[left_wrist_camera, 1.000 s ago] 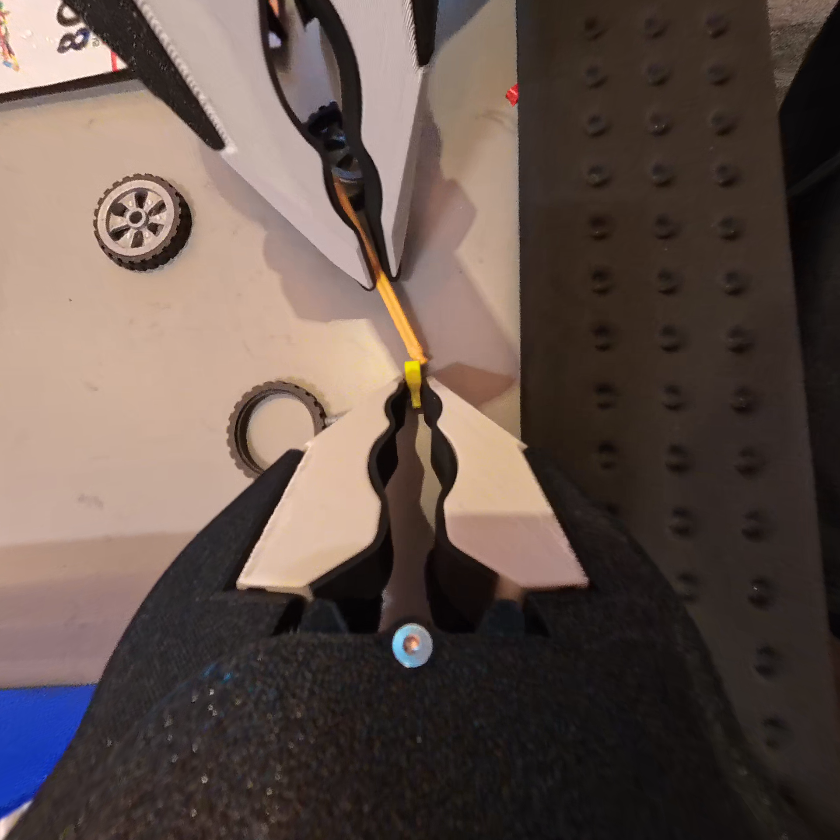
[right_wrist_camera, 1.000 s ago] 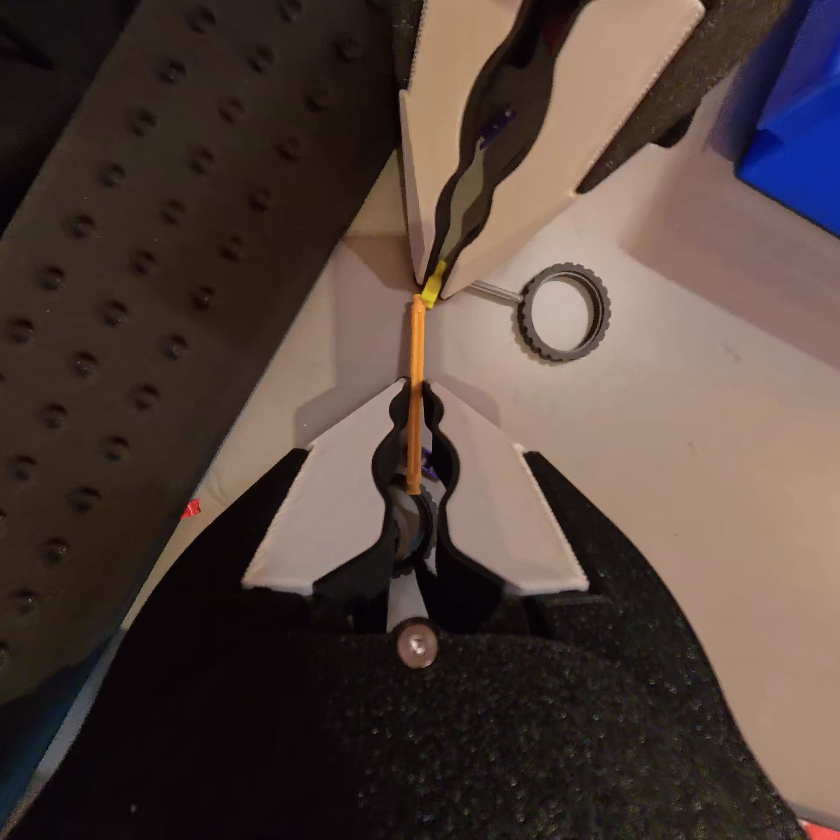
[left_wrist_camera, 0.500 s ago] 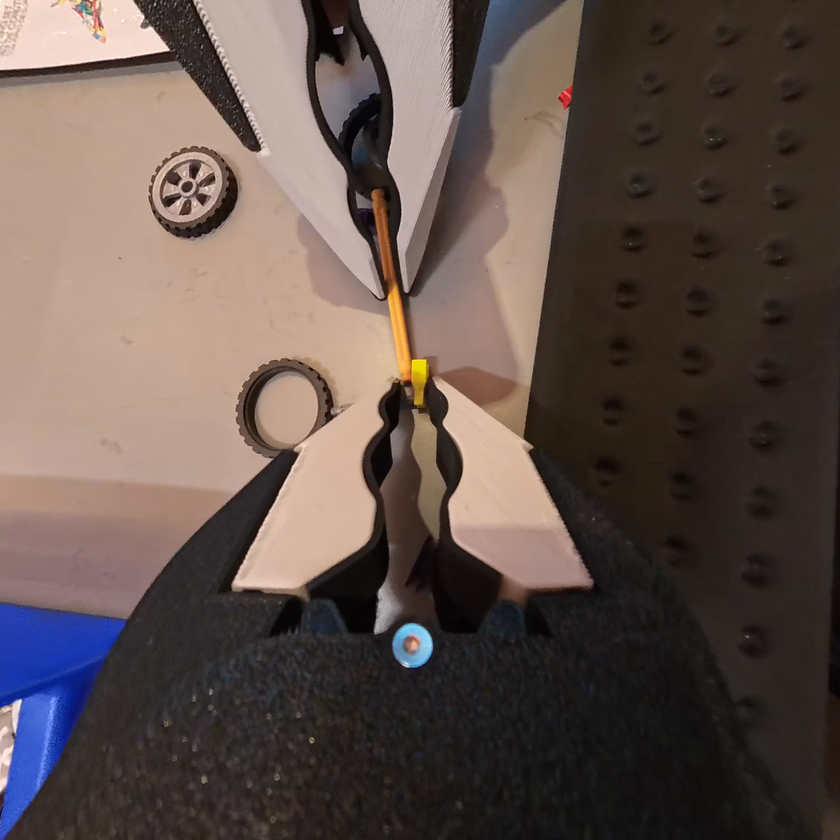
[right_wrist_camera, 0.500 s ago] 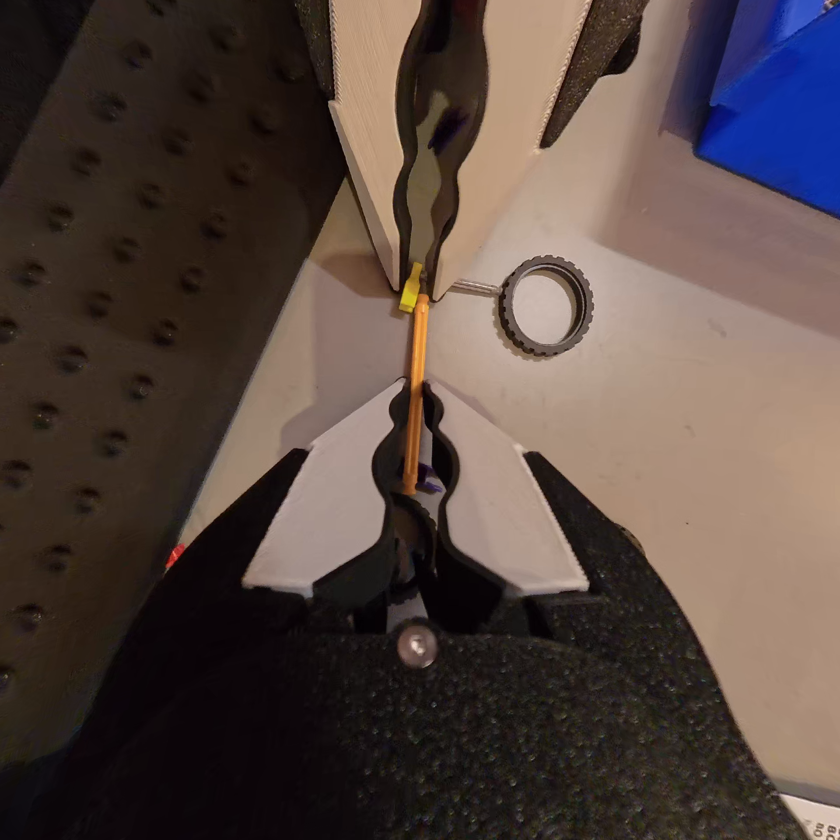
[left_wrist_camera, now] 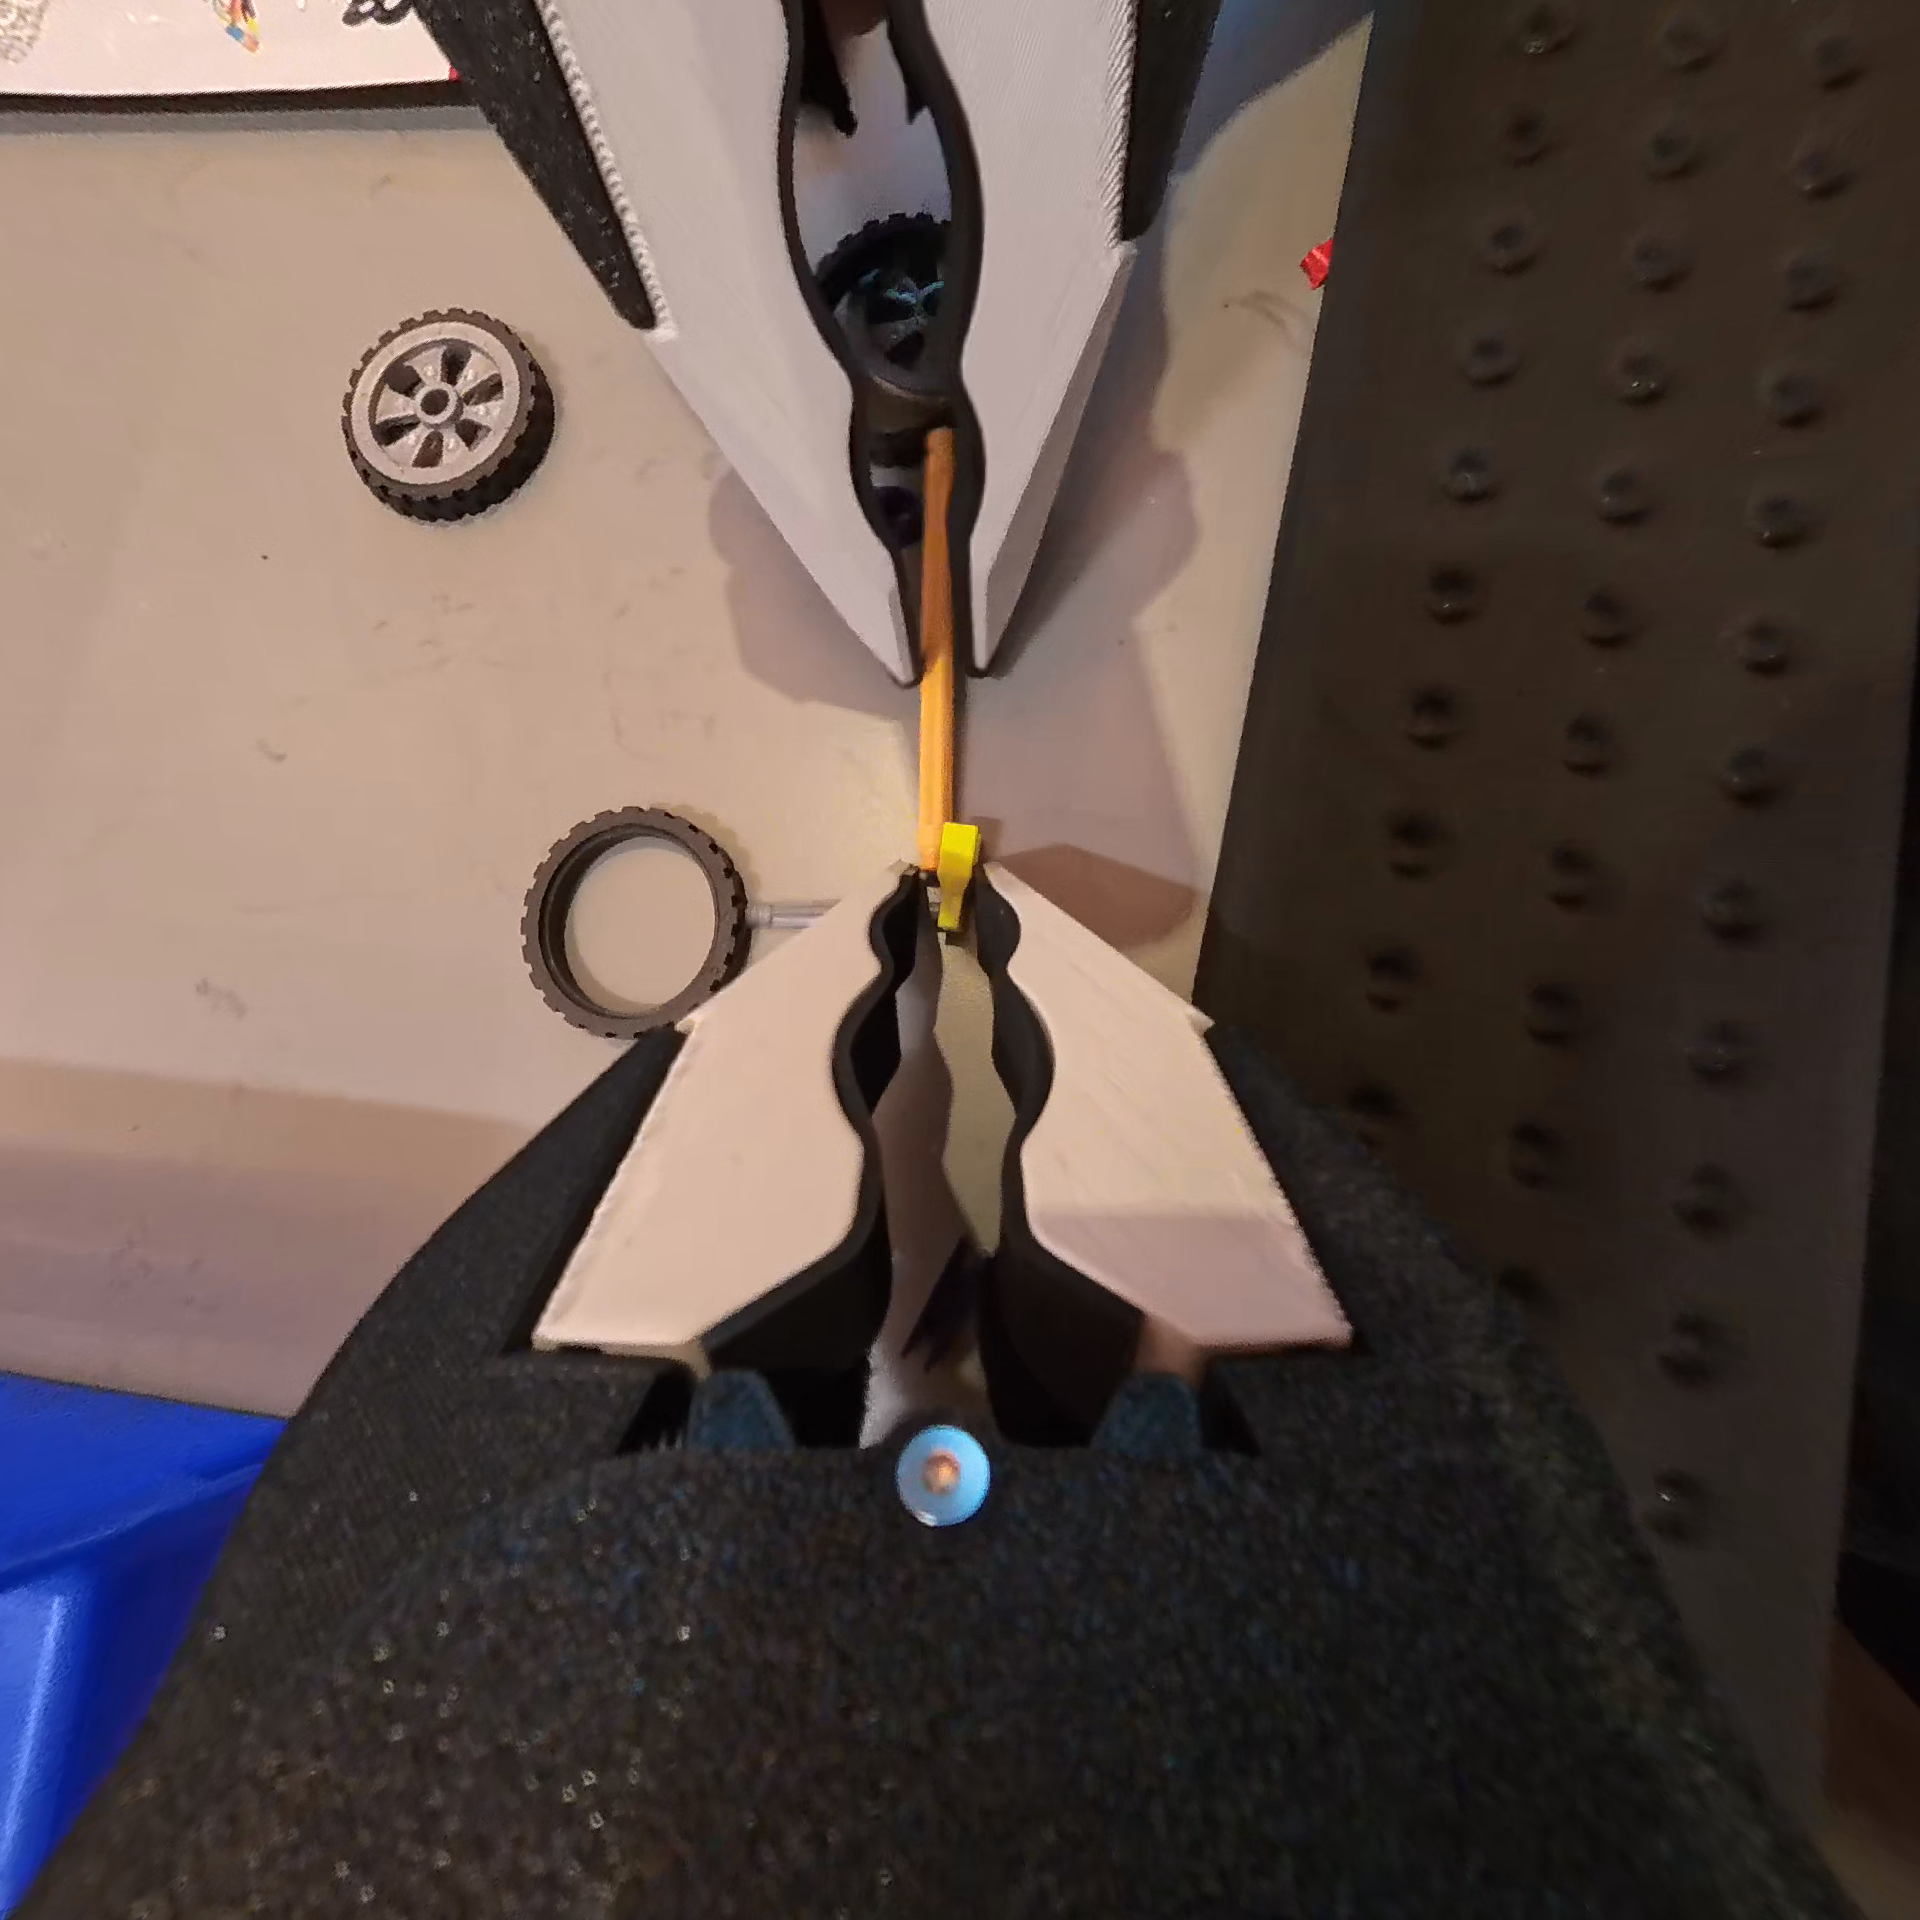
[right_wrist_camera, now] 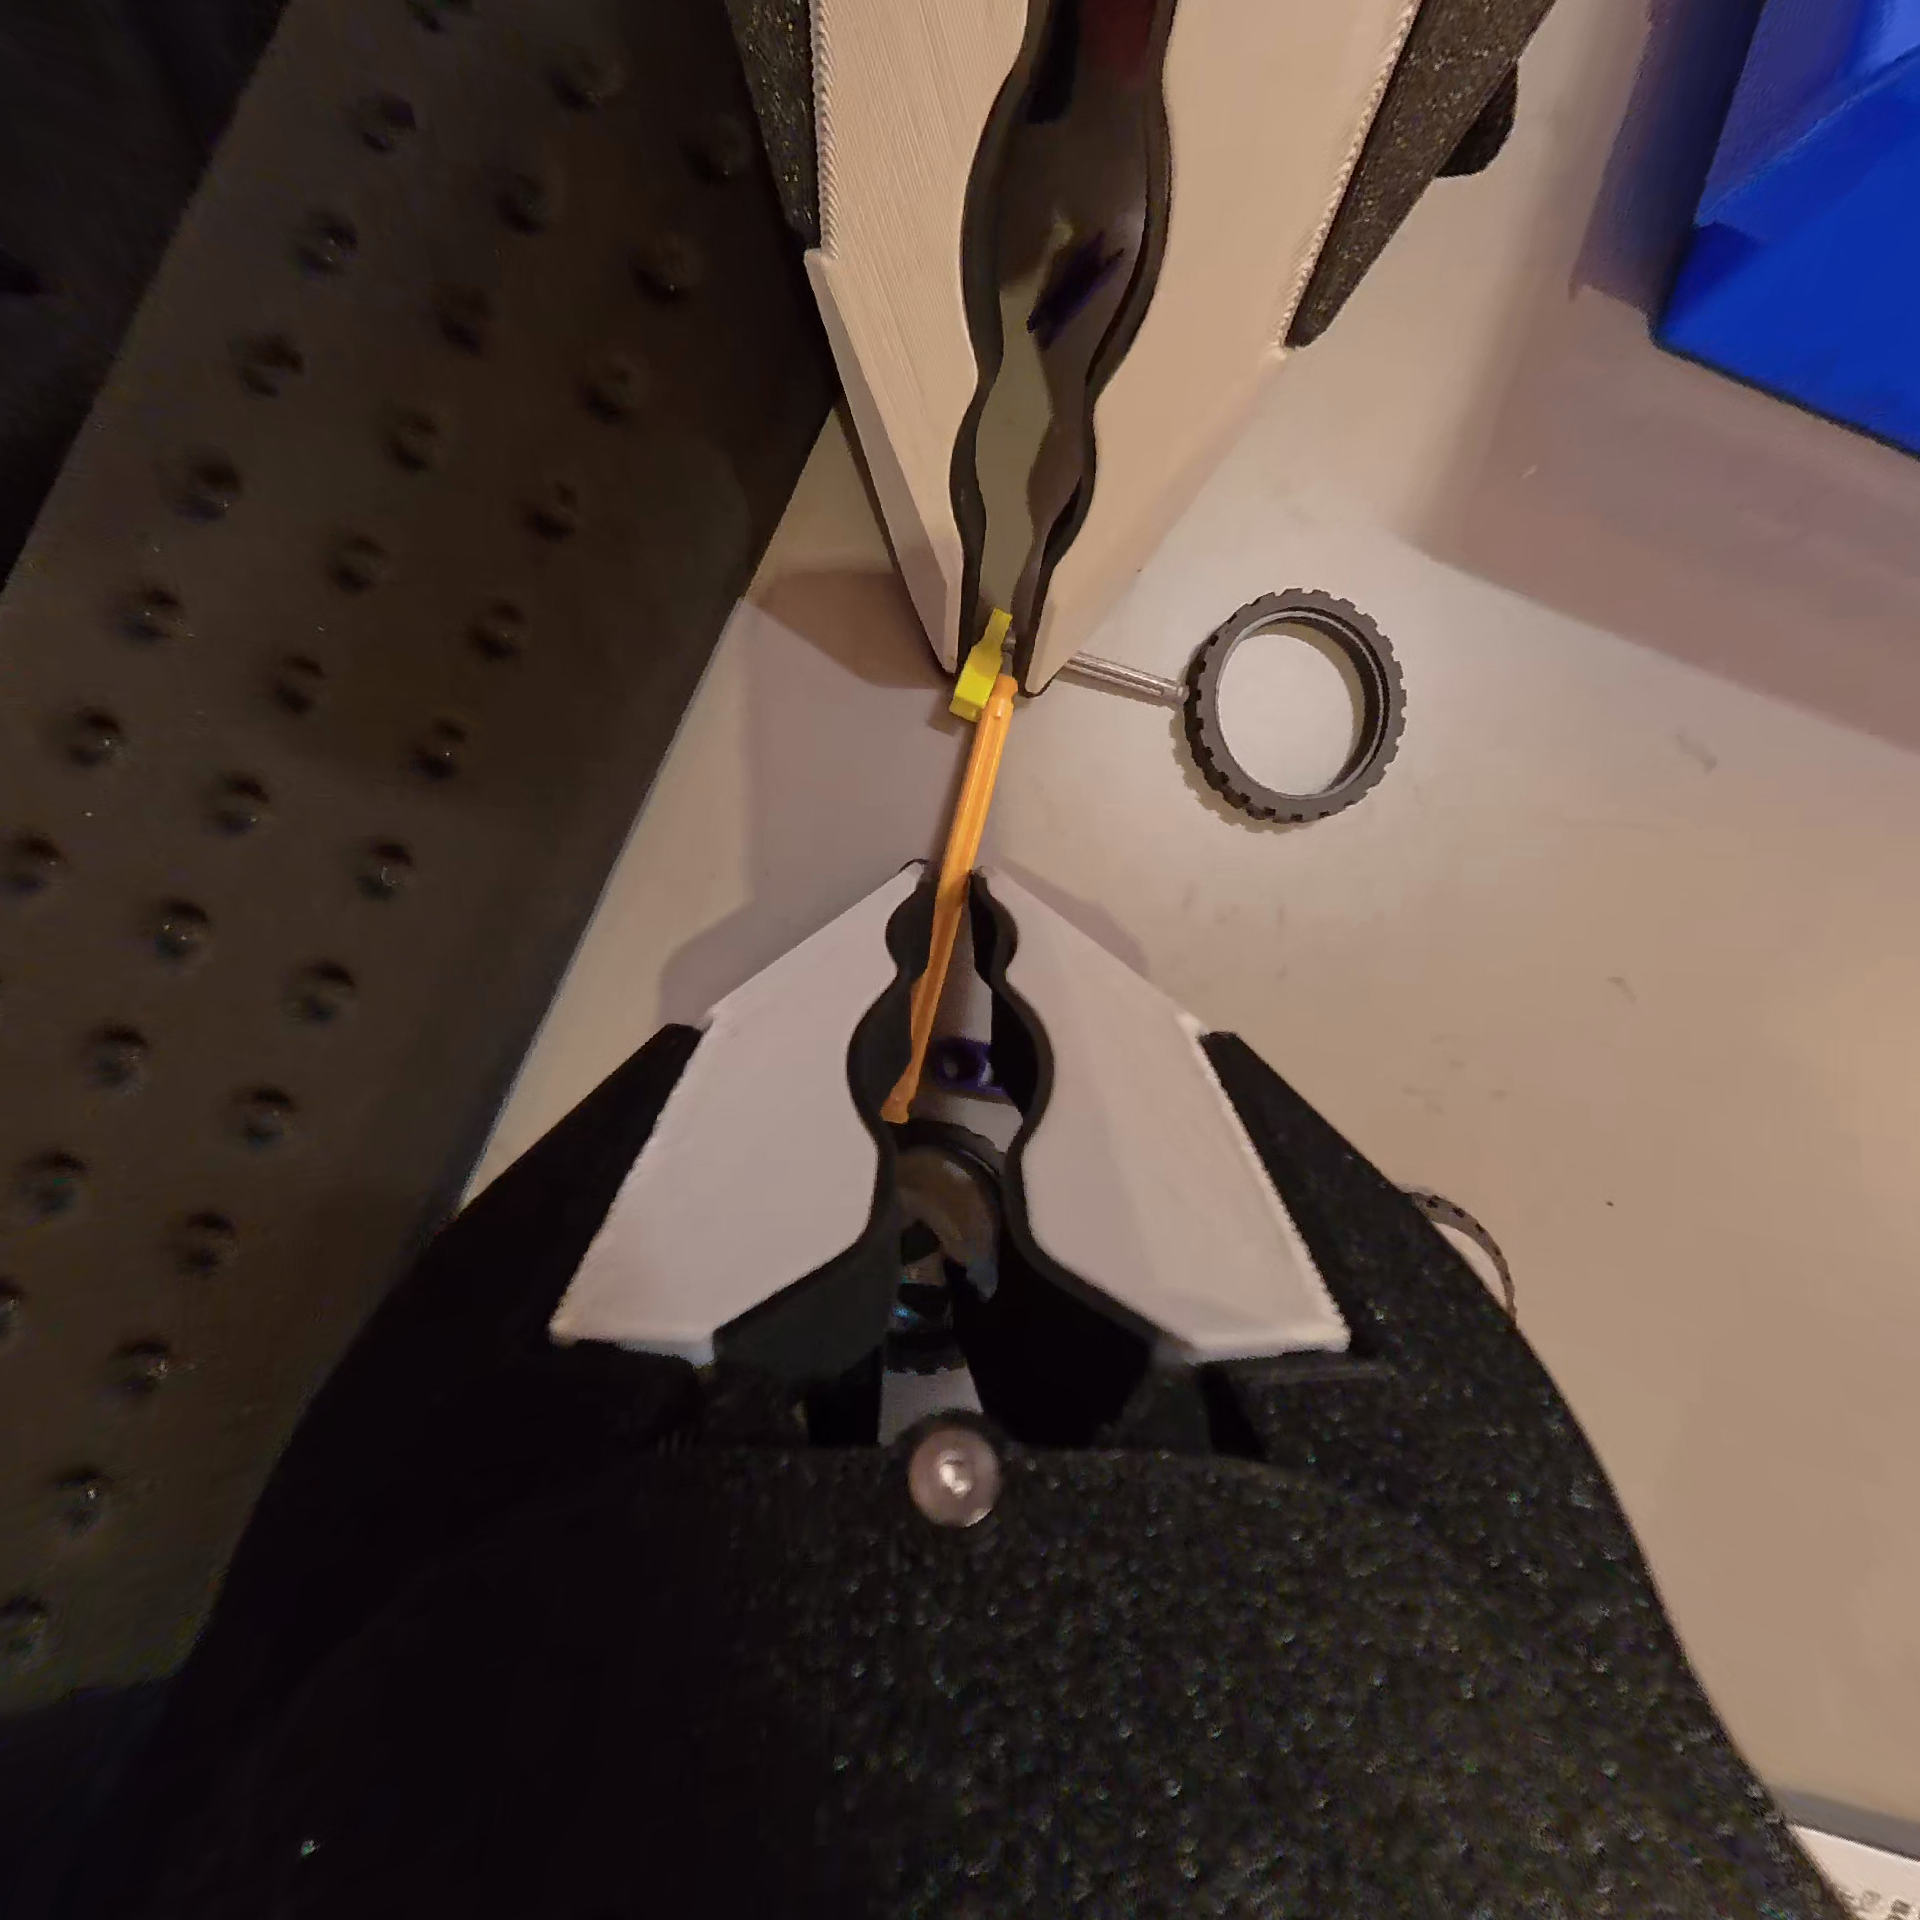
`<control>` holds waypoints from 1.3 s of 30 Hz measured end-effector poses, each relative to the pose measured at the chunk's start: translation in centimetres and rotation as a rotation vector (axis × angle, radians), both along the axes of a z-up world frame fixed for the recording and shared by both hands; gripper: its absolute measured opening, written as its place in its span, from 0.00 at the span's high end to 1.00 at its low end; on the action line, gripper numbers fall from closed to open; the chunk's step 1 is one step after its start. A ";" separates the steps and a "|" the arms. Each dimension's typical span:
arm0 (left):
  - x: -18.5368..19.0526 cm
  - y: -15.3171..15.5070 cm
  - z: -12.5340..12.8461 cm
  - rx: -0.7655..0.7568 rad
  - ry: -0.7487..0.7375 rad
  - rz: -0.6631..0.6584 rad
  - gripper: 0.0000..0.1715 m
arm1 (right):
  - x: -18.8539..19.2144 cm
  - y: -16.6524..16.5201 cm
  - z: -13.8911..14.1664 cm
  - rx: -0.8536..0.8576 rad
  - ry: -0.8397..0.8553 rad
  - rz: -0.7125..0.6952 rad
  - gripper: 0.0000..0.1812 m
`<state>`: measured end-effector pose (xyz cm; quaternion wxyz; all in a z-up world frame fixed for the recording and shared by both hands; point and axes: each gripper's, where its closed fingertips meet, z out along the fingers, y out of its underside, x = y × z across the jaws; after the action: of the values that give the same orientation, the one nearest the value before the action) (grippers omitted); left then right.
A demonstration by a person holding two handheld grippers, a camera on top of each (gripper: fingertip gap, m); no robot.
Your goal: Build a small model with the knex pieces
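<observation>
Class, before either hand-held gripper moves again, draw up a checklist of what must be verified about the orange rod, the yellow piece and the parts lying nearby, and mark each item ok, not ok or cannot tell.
1. Left hand-held gripper shut on the yellow piece: ok.
2. Right hand-held gripper closed around the orange rod: ok.
3. Orange rod's end meets the yellow piece: ok, they touch; whether it is seated inside, cannot tell.
4. Black wheel on the rod's other end, deep between the right fingers: firmly attached, cannot tell.
5. Empty black tyre and spoked wheel lie apart from both grippers: ok.
6. Small metal pin beside the left fingertips, touching them or not: cannot tell.
</observation>
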<state>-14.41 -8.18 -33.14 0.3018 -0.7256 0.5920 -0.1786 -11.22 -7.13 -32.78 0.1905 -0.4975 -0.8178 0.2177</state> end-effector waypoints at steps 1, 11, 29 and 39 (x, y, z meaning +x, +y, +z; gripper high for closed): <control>0.0 0.0 0.0 0.001 0.003 -0.002 0.96 | -0.3 -0.2 0.2 -0.014 0.013 -0.003 0.95; 0.0 0.0 0.0 0.013 0.013 0.007 0.96 | -3.3 -1.0 -0.4 -0.015 0.061 -0.074 0.93; 0.3 0.1 0.1 0.034 -0.019 0.030 0.99 | -3.6 -1.1 -0.2 -0.008 0.108 -0.112 0.99; 0.3 0.2 0.5 0.060 -0.049 0.022 0.98 | -2.3 -0.1 0.0 0.046 0.050 -0.100 0.90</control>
<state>-14.16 -8.01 -32.65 0.3399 -0.7180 0.5816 -0.1752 -13.50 -7.24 -32.80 0.2329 -0.5279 -0.7915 0.2014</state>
